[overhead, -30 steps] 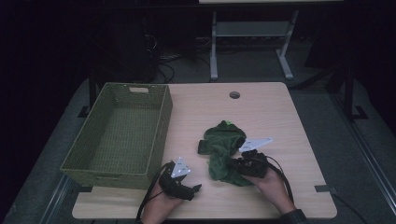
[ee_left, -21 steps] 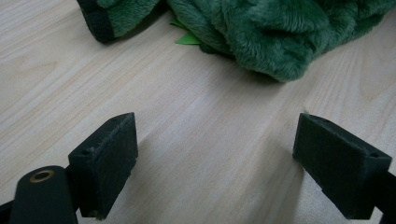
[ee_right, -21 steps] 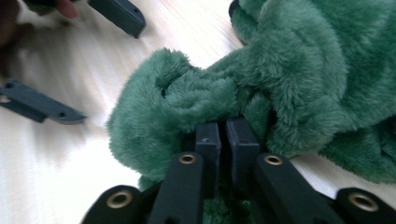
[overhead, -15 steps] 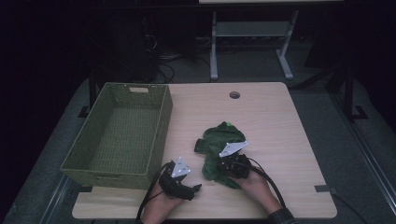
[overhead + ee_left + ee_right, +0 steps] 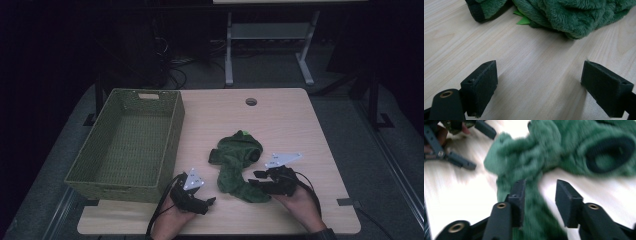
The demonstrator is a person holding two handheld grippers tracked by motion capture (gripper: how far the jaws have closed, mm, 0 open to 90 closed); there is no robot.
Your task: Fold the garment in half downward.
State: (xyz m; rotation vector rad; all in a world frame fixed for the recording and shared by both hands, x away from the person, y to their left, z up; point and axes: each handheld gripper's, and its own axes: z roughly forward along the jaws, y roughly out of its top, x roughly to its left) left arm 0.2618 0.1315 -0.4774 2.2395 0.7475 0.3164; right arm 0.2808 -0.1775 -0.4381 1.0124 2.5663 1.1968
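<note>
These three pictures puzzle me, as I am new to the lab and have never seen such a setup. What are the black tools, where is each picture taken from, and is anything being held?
No robot is at work here: a person holds a two-jaw hand tool in each hand. The high view looks down on a wooden table from the person's side. There you see the left gripper, the right gripper, an empty green basket on the left, and a green plush cloth in the middle.

The other two pictures come from cameras riding on the tools. The left gripper view shows its jaws wide apart over bare wood, the cloth lying ahead. The right gripper view, blurred, shows its jaws apart over a strip of the cloth, without closing on it. Nothing is held.
</note>
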